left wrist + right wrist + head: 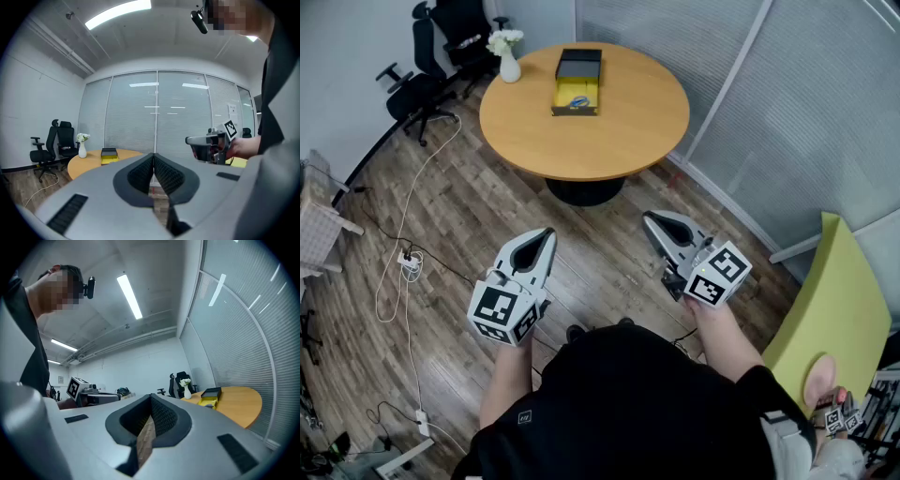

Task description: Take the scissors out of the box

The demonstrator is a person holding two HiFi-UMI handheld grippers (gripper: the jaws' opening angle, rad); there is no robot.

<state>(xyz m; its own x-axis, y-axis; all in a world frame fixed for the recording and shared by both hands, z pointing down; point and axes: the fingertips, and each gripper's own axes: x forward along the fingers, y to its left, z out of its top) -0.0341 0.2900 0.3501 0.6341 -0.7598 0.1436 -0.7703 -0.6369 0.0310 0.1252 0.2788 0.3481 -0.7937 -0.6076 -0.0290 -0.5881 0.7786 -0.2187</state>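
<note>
While wood floor (478, 206) separates me from the table (628, 131) edge, left gripper (546, 234) and right gripper (649, 217) are pressed together, holding nothing.

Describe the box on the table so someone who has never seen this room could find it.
Find the round wooden table. Near its far edge, right of the white vase of flowers, sits the box. It is the only rectangular thing there, bright yellow in its near half and black in its far half.

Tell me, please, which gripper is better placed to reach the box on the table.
The left gripper, marginally: it and the right gripper are shut, empty and far from the table, but the box lies closer to its line.
</note>
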